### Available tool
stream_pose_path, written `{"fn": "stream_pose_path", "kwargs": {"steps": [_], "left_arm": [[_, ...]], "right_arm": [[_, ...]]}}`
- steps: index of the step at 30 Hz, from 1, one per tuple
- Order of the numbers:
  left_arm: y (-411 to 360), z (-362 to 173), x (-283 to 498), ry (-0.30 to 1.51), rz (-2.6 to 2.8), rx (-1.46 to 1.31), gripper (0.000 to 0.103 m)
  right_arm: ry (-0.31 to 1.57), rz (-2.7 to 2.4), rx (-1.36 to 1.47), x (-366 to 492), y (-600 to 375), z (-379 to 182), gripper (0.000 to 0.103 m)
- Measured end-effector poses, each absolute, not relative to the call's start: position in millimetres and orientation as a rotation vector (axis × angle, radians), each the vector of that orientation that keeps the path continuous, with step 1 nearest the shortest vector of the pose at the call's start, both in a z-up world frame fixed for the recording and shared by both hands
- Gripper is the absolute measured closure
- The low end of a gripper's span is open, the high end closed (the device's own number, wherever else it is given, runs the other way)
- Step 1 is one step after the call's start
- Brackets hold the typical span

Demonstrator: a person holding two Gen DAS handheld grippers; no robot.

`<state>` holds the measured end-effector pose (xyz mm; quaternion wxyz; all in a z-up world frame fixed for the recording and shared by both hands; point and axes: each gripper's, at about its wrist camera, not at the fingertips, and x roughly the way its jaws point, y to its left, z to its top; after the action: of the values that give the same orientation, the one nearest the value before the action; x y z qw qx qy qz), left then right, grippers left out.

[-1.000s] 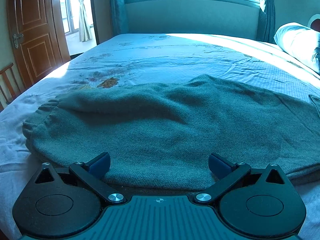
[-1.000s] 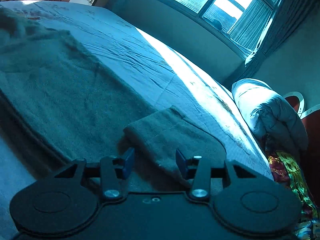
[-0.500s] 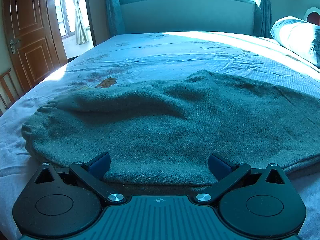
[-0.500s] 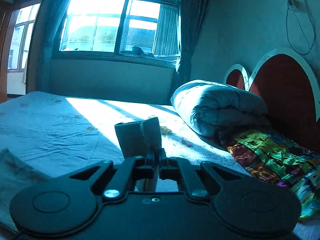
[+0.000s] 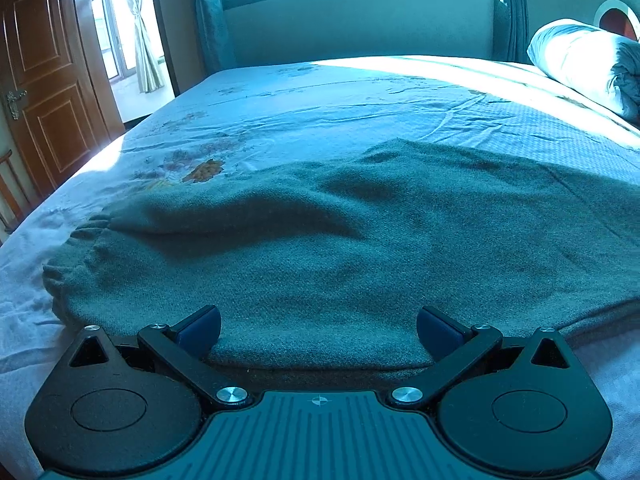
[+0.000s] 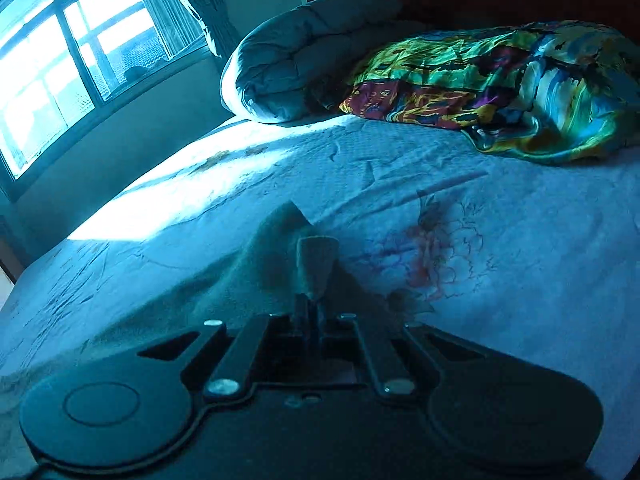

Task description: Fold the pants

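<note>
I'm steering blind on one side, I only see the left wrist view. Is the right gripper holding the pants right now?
Observer: Yes, the right gripper is shut on a pinched fold of the pants.
Operator: Is that fold lying flat?
Observer: No, it stands up from the gripper, with cloth trailing down to the bed sheet.
Operator: What's ahead of it?
Observer: A colourful patterned cloth beside a rolled quilt by the headboard.
</note>
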<state>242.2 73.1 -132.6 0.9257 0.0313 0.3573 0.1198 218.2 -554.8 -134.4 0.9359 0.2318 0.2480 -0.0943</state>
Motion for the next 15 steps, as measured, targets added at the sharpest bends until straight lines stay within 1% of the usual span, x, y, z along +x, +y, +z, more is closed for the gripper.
{"fn": "stream_pose_path", "kwargs": {"steps": [7, 9, 11, 13, 14, 15], "left_arm": [[70.8, -131.7, 238.6, 0.728, 0.233, 0.078, 0.000], [70.9, -132.5, 237.0, 0.726, 0.230, 0.078, 0.000], [71.1, -132.2, 236.3, 0.728, 0.232, 0.072, 0.000], [70.1, -131.2, 235.4, 0.729, 0.229, 0.076, 0.000], [69.9, -130.5, 234.8, 0.729, 0.226, 0.077, 0.000], [70.6, -129.3, 234.1, 0.727, 0.222, 0.077, 0.000]], "right_arm": [[0.463, -0.197, 0.533, 204.8, -561.9, -128.2, 0.103], [0.479, -0.208, 0.568, 203.8, -566.7, -135.7, 0.103], [0.506, -0.217, 0.613, 207.0, -573.1, -154.5, 0.103], [0.508, -0.210, 0.714, 207.9, -585.0, -169.4, 0.103], [0.496, -0.217, 0.755, 204.4, -588.2, -170.0, 0.103], [0.482, -0.260, 0.737, 198.5, -585.4, -164.0, 0.103]]}}
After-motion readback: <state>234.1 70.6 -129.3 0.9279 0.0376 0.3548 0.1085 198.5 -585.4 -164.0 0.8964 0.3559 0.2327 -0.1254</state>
